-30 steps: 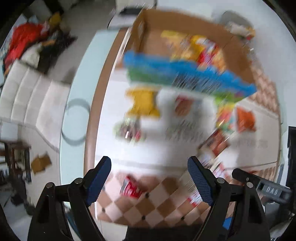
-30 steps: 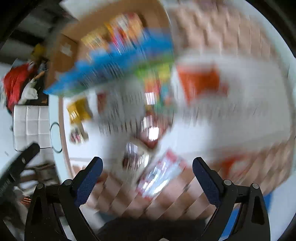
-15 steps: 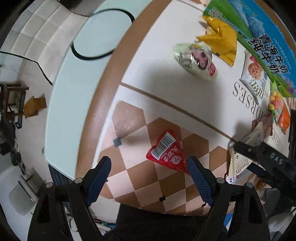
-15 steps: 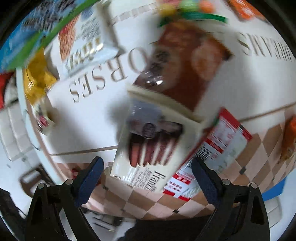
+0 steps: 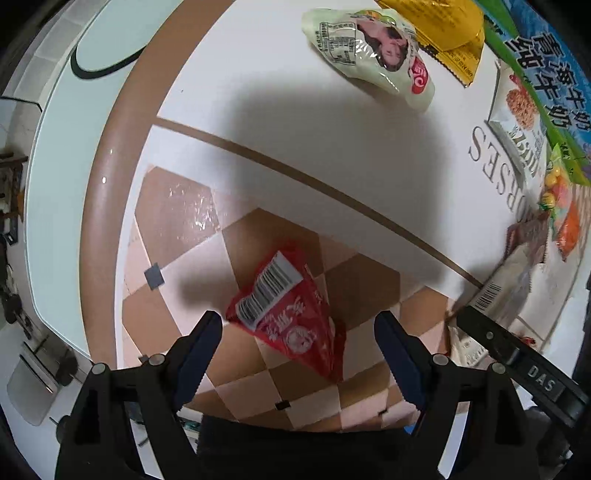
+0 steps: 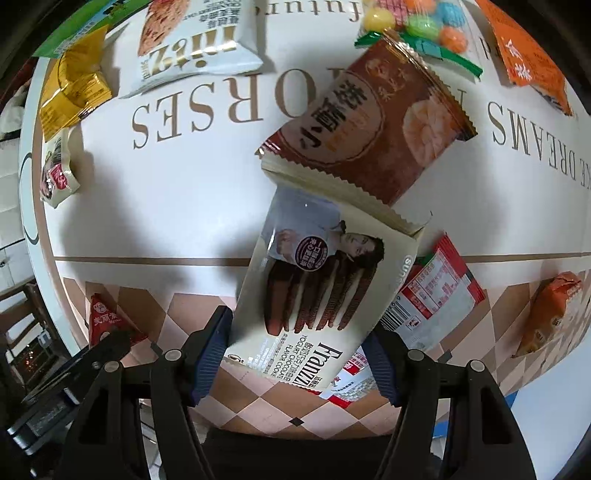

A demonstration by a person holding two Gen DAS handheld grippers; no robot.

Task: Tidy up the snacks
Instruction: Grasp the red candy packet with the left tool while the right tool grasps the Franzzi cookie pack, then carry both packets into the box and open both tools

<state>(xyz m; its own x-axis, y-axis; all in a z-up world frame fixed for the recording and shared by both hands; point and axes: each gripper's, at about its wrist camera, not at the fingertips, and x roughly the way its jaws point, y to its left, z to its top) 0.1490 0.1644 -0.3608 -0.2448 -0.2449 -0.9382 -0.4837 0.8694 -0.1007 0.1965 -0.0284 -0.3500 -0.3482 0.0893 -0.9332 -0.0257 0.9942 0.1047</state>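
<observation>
My left gripper [image 5: 299,354] is open, its fingers either side of a small red triangular snack packet [image 5: 291,314] lying on the checkered part of the tablecloth. My right gripper [image 6: 299,350] is open around the near end of a cream Franzzi cookie box [image 6: 317,288], its left pad close to or touching the box edge. The box lies over a red-and-white packet [image 6: 432,291]. The red packet also shows in the right wrist view [image 6: 107,321].
Beyond the box lie a brown pastry pack [image 6: 373,114], a white-blue pack [image 6: 195,40], a candy bag [image 6: 417,26], orange packs [image 6: 528,55] and yellow packs [image 6: 74,81]. A pale green pouch [image 5: 373,51] lies further out. The table edge [image 5: 107,158] curves at left.
Both grippers have dropped closer to the table. The left one now straddles the red packet; the right one has closed in around the cookie box's near end.
</observation>
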